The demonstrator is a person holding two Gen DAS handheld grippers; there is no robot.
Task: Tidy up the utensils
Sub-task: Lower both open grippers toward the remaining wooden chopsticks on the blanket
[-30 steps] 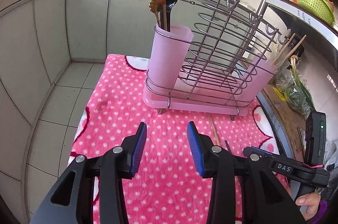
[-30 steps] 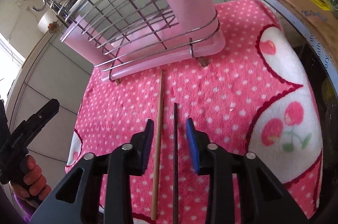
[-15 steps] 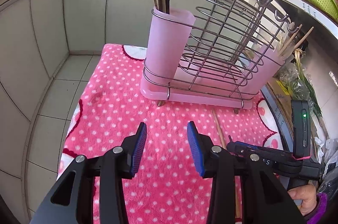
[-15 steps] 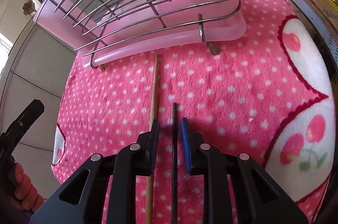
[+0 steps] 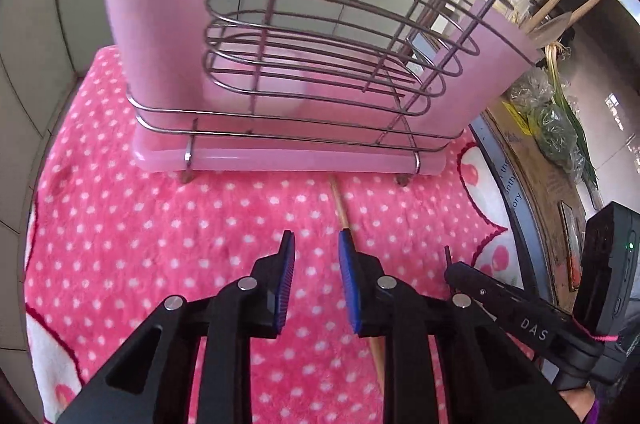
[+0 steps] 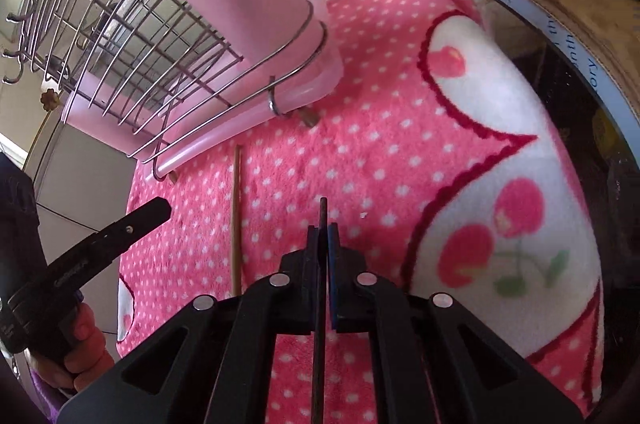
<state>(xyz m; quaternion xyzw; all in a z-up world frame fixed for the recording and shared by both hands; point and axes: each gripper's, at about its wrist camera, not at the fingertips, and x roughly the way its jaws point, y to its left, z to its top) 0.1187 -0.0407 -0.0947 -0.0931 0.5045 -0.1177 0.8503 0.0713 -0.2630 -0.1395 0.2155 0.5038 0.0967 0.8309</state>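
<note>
While your right tool (image 6: 323, 236) is clamped tight on the dark chopstick (image 6: 322, 210), the move to come turns on the wooden chopstick (image 5: 340, 208) under your left tool (image 5: 316, 252). It lies on the pink dotted cloth (image 5: 120, 224) over the table, its long axis running from near you away to the foot of the rack (image 5: 280, 152), almost in line with the tool. It passes just right of the gap, under the right-hand finger (image 5: 349, 276), not between the two. Your left tool's jaws are closing with nothing between them, so I judge you need to shift a little to the right. Your left hand is the nearer one to it. Counted: two loose chopsticks, one rack, two pink cups (image 5: 160, 4) at its ends.
</note>
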